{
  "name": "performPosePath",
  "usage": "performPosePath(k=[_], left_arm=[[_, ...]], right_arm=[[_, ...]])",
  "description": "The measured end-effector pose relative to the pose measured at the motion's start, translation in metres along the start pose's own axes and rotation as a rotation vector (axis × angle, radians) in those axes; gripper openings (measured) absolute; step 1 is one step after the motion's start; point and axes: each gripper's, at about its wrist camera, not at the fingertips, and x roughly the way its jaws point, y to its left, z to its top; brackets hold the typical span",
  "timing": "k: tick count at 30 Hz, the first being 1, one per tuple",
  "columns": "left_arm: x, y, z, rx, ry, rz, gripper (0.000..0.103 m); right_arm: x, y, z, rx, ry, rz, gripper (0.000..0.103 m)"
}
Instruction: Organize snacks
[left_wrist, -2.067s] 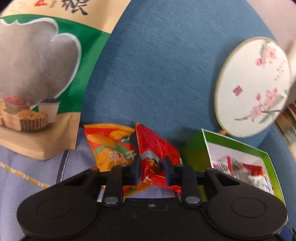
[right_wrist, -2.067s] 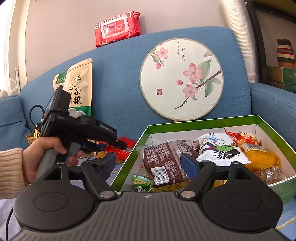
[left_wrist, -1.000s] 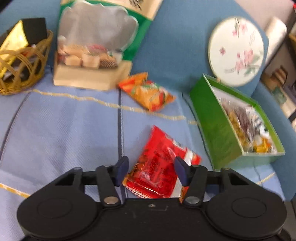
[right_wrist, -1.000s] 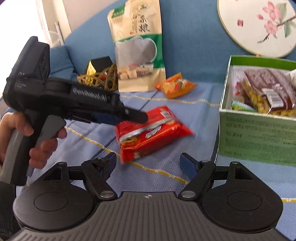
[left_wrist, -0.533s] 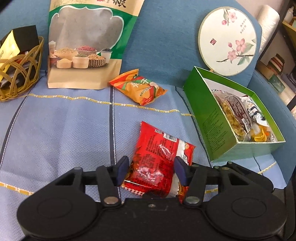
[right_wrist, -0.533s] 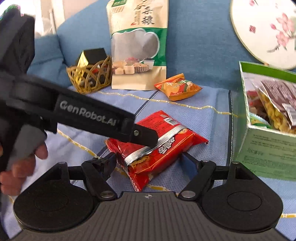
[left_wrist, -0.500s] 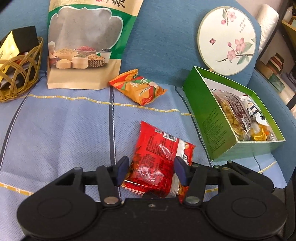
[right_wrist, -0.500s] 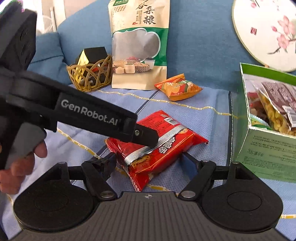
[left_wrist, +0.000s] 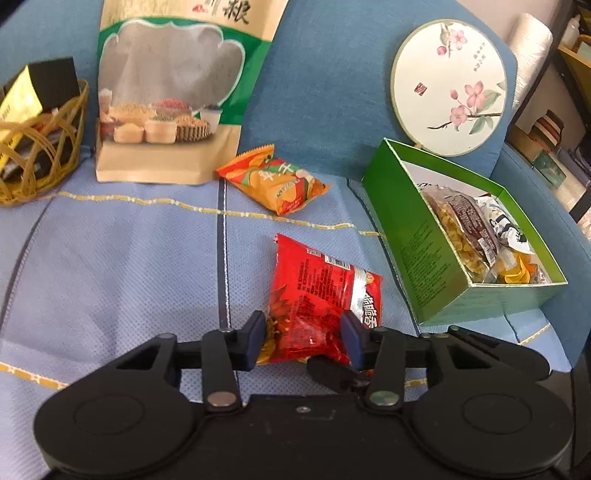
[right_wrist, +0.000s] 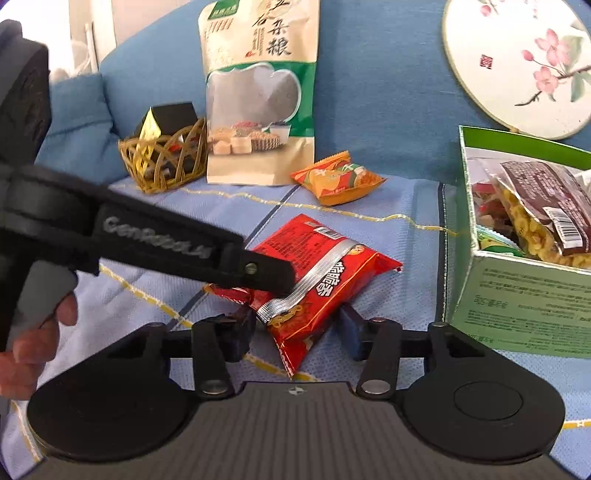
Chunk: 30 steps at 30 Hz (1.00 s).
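A red snack packet (left_wrist: 317, 291) lies on the light blue sofa cover (left_wrist: 122, 258); it also shows in the right wrist view (right_wrist: 317, 273). My left gripper (left_wrist: 303, 338) is open, its fingers on either side of the packet's near end. My right gripper (right_wrist: 299, 332) is open too, its fingers astride the packet's near corner. The left gripper's body (right_wrist: 147, 240) reaches over the packet from the left. An orange snack packet (left_wrist: 275, 182) lies further back. An open green box (left_wrist: 424, 243) holding several snacks stands to the right.
A large grain bag (left_wrist: 170, 92) leans against the blue sofa back. A wicker basket (left_wrist: 40, 155) with a black and gold box sits at the far left. A round floral fan (left_wrist: 448, 86) leans behind the green box. Shelves (left_wrist: 554, 122) stand at the far right.
The left gripper let go of the red packet, which now lies on the sofa cover. Both grippers have since closed in on it, their open fingers narrower around its near end.
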Motion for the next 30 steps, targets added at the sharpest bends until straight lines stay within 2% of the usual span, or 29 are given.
performPosePath(k=[4, 8, 14, 20, 25, 30], left_arm=[[-0.015, -0.001, 0.002, -0.003, -0.032, 0.005, 0.061], [-0.037, -0.010, 0.011, 0.012, -0.093, -0.011, 0.061], [-0.057, -0.041, 0.036, 0.056, -0.178, -0.077, 0.061], [-0.038, -0.086, 0.062, 0.130, -0.196, -0.124, 0.061], [-0.008, -0.115, 0.081, 0.158, -0.177, -0.179, 0.060], [0.017, -0.132, 0.094, 0.176, -0.168, -0.178, 0.061]], right_arm=[[-0.009, 0.009, 0.002, -0.056, -0.046, -0.004, 0.078], [-0.028, 0.016, 0.010, -0.116, -0.129, -0.032, 0.078], [-0.065, 0.001, 0.026, -0.141, -0.277, -0.111, 0.078], [-0.081, -0.036, 0.035, -0.079, -0.329, -0.193, 0.078], [-0.090, -0.067, 0.036, -0.021, -0.350, -0.262, 0.077], [-0.081, -0.091, 0.038, 0.021, -0.354, -0.291, 0.077]])
